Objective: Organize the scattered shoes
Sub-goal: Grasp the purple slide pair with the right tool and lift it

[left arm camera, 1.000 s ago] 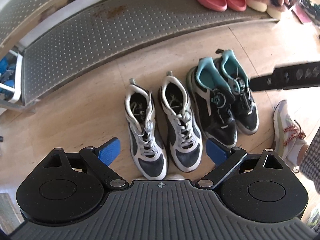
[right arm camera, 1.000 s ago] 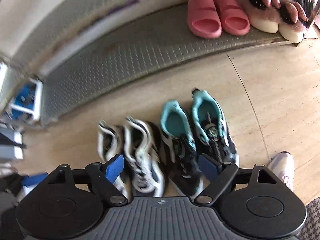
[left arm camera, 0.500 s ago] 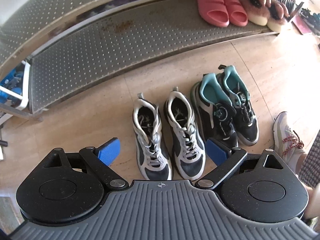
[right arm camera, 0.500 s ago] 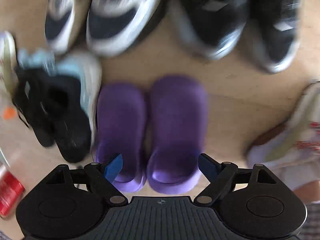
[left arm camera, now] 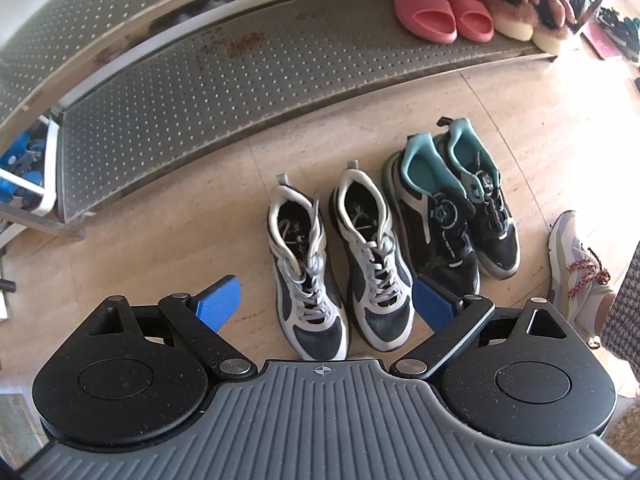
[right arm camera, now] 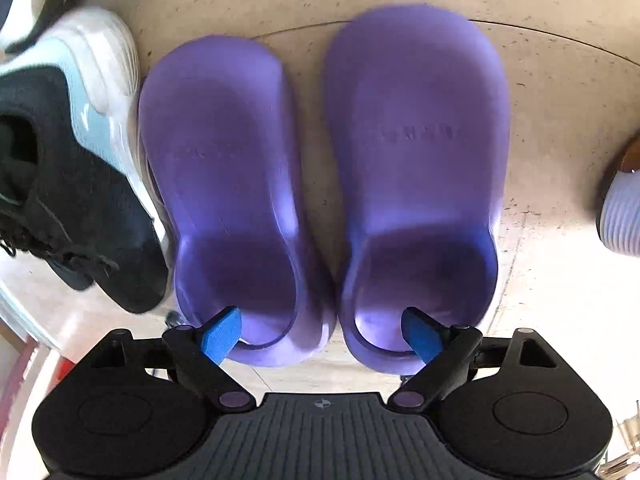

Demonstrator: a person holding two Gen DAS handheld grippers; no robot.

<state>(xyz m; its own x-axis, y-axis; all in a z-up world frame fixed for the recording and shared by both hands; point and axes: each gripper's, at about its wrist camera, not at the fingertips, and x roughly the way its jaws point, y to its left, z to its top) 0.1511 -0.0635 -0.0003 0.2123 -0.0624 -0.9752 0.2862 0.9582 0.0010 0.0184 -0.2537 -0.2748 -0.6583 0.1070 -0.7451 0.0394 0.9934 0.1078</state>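
Right tool (right arm camera: 322, 330) agape over purple clogs (right arm camera: 320, 184)

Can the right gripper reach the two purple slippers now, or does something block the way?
Probably yes. The right gripper is open and hangs just over the heels of the purple slippers, one finger above each opening. Nothing lies between. The black sneaker presses against the left slipper's side, but away from the heels.

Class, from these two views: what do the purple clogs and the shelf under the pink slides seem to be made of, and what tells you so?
Purple clogs: probably moulded foam or soft rubber; each looks one seamless piece, matte, thick rounded edges, no stitching.

Shelf under the pink slides: likely perforated sheet metal; regular rows of small holes, dull grey finish, brownish stains that may be rust, and a shinier strip along the shelf above.
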